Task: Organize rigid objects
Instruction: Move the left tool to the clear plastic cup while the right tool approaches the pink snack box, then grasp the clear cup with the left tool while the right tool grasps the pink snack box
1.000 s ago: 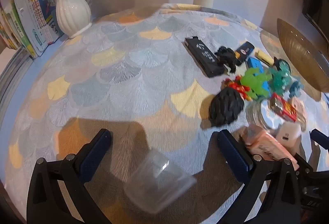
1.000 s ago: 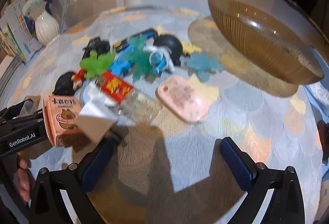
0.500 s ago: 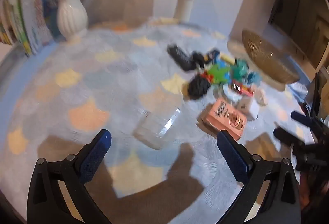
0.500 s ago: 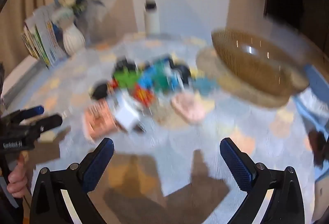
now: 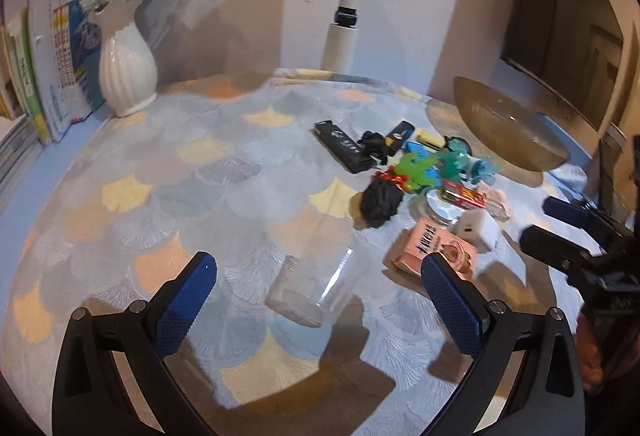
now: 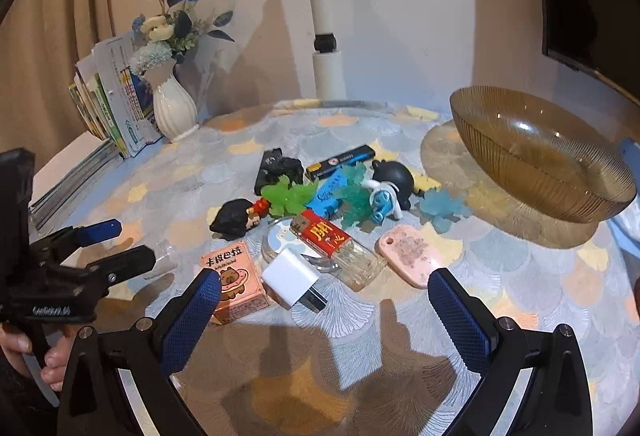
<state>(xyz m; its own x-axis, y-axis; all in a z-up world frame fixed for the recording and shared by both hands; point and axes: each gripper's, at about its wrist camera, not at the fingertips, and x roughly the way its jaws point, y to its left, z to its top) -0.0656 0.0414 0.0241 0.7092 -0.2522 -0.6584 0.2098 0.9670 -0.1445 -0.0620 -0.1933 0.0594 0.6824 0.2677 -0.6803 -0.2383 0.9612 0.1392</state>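
Clear plastic box [image 5: 310,288] lies tilted on the tablecloth [image 5: 160,172], directly ahead of the left gripper [image 5: 316,288] and between its spread, empty fingers; right gripper [image 6: 324,306], likewise open, faces the toy pile [image 6: 320,196] beside the amber bowl [image 6: 536,172].

Cloth [image 5: 168,172] left of the toy pile [image 6: 320,204] lies open up to the vase [image 5: 127,76]. Right of the pile, the bowl [image 6: 540,164] blocks passage; a clear box [image 5: 312,284], apparently empty, sits left of it.
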